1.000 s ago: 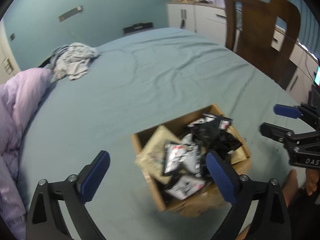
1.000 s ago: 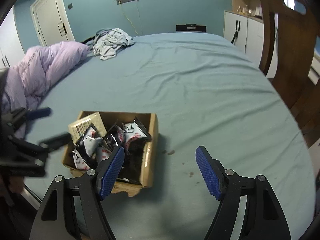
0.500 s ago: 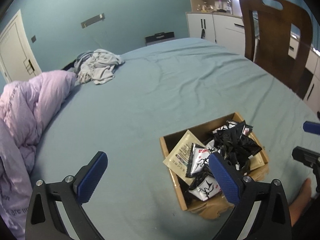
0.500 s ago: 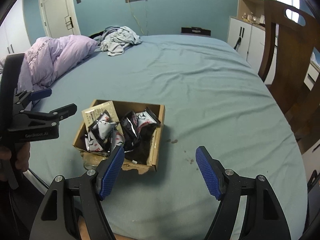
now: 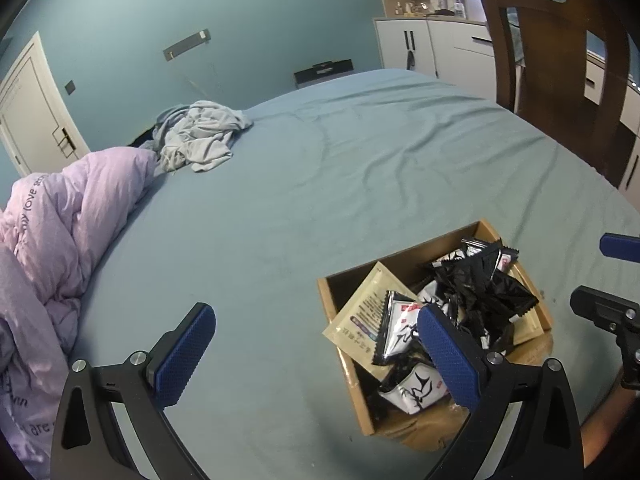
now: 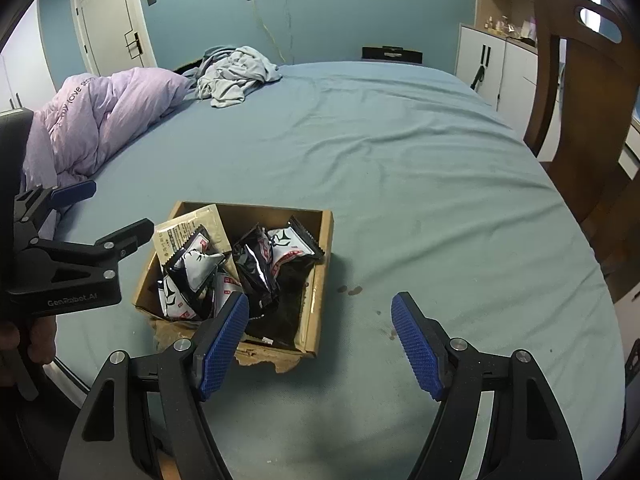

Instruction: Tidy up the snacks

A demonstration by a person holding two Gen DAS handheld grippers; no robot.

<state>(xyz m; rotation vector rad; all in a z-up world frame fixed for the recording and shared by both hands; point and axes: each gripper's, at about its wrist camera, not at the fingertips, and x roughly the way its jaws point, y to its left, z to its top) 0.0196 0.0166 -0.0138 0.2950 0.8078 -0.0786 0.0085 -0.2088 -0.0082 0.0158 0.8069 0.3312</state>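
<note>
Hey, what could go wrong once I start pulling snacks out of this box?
The cardboard box has a torn near wall, so tugging might rip it further. The black and white snack packets lie tangled; lifting one may drag others out. Both claws, left claw and right claw, are open and empty.

You are holding two matching black plastic tools. Your left gripper (image 5: 316, 354) is showing blue dimpled pads (image 5: 184, 354) on angular, cut-out arms with silver screws (image 5: 139, 358). Your right gripper (image 6: 320, 344) is looking the same. Your left tool's side is bearing pale "GenRobot.AI" lettering (image 6: 72, 301), and your bare fingers (image 6: 38, 340) are showing beneath it.
</note>
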